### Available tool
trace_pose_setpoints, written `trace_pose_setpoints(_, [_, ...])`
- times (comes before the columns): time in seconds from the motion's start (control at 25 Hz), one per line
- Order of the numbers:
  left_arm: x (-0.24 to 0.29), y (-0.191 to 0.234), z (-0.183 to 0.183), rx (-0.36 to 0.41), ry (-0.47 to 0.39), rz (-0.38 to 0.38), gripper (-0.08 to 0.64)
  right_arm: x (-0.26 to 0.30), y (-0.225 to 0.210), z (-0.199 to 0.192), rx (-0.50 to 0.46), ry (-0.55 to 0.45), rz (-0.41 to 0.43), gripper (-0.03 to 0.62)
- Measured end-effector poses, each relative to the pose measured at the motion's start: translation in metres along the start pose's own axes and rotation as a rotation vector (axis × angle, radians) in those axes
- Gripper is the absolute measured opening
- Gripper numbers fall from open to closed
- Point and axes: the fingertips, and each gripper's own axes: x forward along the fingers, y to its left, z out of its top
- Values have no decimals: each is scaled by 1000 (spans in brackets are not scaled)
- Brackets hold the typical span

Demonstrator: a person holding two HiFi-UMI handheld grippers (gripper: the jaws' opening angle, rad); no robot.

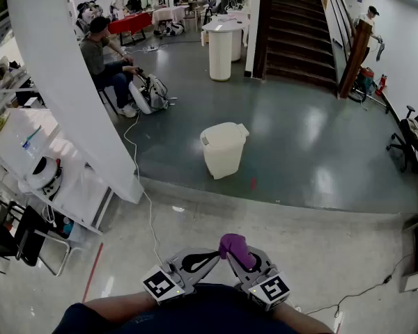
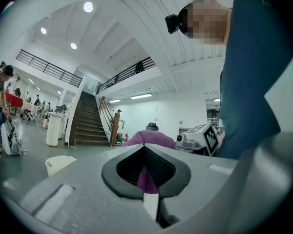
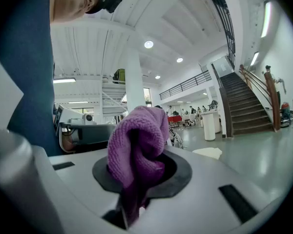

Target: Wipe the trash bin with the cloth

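The cream trash bin (image 1: 223, 148) with its lid down stands on the grey floor, well ahead of me; it also shows small as the bin (image 2: 58, 164) and the bin (image 3: 207, 152) in the two gripper views. My right gripper (image 1: 234, 250) is shut on a bunched purple cloth (image 1: 235, 248), held close to my body. The cloth (image 3: 136, 145) bulges up out of the right gripper (image 3: 142, 172). My left gripper (image 1: 210, 257) is shut with nothing in it, right beside the cloth. Beyond the left gripper (image 2: 144, 146) the purple cloth (image 2: 147, 138) shows.
A wide white pillar (image 1: 63, 82) rises at the left with a white shelf (image 1: 35, 152) beside it. A cable (image 1: 150, 214) trails across the floor. A person (image 1: 104, 65) sits beyond the pillar. Stairs (image 1: 299, 26) and an office chair (image 1: 412, 134) are farther off.
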Motion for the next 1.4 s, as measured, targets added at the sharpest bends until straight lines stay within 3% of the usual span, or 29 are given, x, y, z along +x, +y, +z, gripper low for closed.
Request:
trace_pose_setpoints(0.6, [42, 14, 2, 7, -7, 66, -3, -1, -40, 6, -1, -7, 71, 75])
trace_pose_setpoints(0.96, [87, 2, -5, 0, -15, 134, -2, -32, -89, 4, 23, -13, 94, 75])
trace_pose_setpoints(1.2, [108, 12, -2, 1, -17, 118, -3, -30, -115, 5, 23, 0, 91, 75])
trace_pose_setpoints(1.4, [118, 51, -6, -13, -30, 97, -3, -1, -133, 3, 42, 4, 56, 75])
